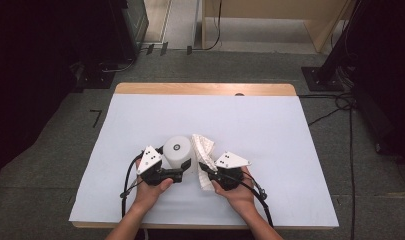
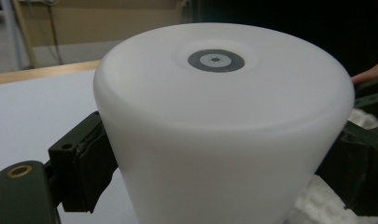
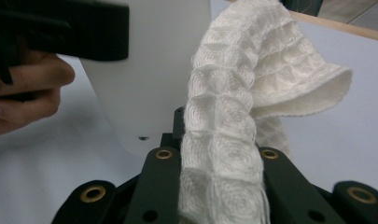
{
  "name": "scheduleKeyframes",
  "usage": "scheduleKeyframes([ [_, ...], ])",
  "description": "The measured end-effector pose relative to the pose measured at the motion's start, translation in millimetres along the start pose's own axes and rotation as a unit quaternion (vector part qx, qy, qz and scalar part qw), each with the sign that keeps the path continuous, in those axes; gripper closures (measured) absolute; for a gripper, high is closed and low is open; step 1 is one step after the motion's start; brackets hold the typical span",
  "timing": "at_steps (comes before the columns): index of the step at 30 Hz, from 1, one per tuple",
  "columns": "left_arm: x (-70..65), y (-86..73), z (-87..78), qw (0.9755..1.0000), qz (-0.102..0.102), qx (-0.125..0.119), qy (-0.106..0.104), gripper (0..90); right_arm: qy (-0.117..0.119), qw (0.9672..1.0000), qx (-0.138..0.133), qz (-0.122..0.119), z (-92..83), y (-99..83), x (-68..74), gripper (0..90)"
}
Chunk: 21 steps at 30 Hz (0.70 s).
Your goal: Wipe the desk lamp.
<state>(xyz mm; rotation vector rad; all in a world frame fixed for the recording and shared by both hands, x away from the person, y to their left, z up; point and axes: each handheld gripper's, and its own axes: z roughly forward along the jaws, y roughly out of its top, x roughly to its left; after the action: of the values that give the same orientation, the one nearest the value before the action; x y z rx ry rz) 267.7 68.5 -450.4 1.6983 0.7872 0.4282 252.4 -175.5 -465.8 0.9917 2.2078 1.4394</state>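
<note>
White table [image 1: 270,130]: cup [image 1: 178,151] upside down, upright; cloth [image 1: 204,150] hanging lengthwise.

Even overhead light, soft shadows; room edges dark. White counter [image 1: 270,140] bright, no glare. Both gripper views soft close-up, backgrounds blurred.

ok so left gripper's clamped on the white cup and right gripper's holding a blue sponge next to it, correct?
One thing is off. The right gripper holds a white waffle-weave cloth, not a blue sponge; the right gripper view shows it pinched between the jaws. The rest stands: the left gripper has its jaws on either side of the white cup.
</note>
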Motion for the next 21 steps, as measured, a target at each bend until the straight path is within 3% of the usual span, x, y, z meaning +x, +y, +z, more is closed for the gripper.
scheduleKeyframes([
  [9, -6.4, -3.9, 6.8, 0.9997, 0.016, 0.013, -0.008, 8.8, 0.001, 0.9986, -0.052, -0.009, -19.3, 16.7, 8.1, 79.2],
  [12, -5.3, -3.0, 6.0, 0.9998, 0.017, 0.007, -0.010, 8.8, 0.002, 0.9993, -0.037, 0.000, -14.8, 12.2, 5.3, 79.2],
  [16, -3.1, -2.9, 5.2, 0.9998, 0.017, 0.006, -0.007, 8.8, 0.004, 0.9999, 0.013, 0.010, 1.1, 1.0, 1.8, 79.1],
  [18, -2.7, -2.9, 4.8, 0.9998, 0.018, 0.003, -0.009, 8.9, 0.004, 0.9998, 0.017, 0.010, 2.8, -0.1, 1.4, 79.1],
  [21, -2.9, -3.4, 5.6, 0.9997, 0.023, 0.004, -0.011, 8.8, 0.002, 1.0000, 0.001, 0.008, -2.5, 4.3, 1.9, 79.2],
])
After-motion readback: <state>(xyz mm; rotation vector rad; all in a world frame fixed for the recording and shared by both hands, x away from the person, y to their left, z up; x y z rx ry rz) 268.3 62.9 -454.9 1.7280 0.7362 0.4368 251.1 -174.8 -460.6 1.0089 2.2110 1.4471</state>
